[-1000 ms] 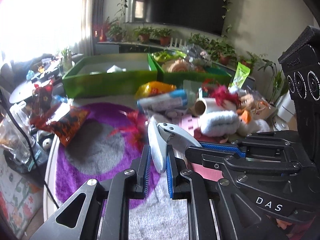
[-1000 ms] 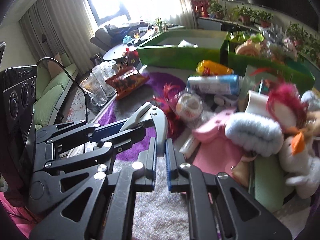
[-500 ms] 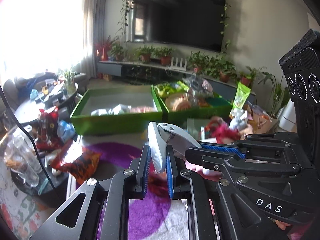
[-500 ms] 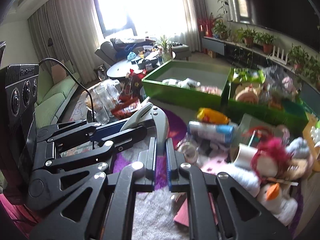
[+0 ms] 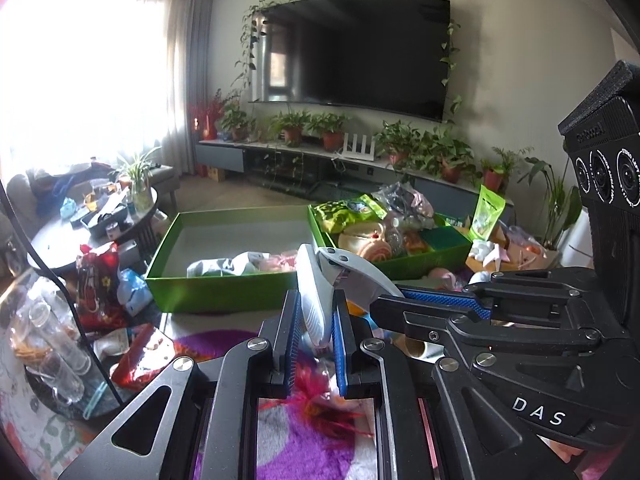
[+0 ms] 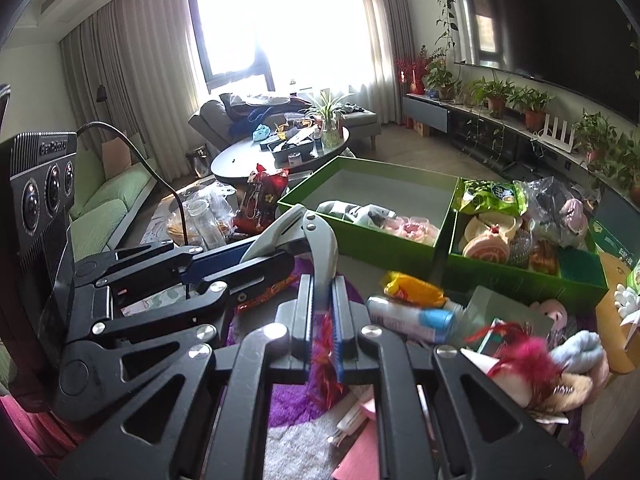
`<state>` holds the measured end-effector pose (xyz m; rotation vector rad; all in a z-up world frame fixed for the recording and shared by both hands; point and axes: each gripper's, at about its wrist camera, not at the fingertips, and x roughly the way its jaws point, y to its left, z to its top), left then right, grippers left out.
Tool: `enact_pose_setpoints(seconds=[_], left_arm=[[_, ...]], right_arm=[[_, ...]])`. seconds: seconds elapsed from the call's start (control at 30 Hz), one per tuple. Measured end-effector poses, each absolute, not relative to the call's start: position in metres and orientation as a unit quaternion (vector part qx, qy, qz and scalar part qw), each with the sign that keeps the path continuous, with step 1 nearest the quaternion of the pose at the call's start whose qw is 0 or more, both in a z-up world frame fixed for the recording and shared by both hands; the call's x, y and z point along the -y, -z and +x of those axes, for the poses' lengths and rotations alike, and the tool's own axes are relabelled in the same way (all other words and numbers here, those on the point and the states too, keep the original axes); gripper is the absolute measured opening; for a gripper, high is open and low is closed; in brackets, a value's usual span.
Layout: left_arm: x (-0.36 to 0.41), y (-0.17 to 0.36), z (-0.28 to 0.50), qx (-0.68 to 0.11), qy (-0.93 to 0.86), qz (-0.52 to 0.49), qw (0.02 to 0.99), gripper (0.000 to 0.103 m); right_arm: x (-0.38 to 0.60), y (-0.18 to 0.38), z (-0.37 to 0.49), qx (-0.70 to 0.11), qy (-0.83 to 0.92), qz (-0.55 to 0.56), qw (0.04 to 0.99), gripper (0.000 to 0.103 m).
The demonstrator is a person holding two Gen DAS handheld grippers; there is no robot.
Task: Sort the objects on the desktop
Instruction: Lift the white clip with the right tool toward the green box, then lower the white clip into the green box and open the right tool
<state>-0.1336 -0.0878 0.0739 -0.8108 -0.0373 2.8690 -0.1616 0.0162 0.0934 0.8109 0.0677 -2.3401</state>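
I have both sets of jaws clamped on one grey hinged tool, left gripper on one handle and right gripper on the other, held above the purple rug, short of the two green boxes.

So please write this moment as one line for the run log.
left gripper: shut on one handle of grey hinged tool | right gripper: shut on its other handle | tool: held above purple rug | green boxes: ahead
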Motion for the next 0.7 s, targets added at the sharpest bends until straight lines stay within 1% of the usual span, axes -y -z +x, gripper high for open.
enact_pose_setpoints(seconds=[0.43,0.7], left_arm=[[0.1,-0.076,-0.172,0.023,-0.959,-0.272,0.083,0.013],[0.105,-0.085,-0.206,0.024,-0.958,-0.275,0.078,0.013]], right_arm=[[-0.005,-0.099,-0.199,-0.035,0.893,0.313,0.321,0.009],[0.0,-0.107,-0.236,-0.031,0.889,0.32,0.326,0.009]])
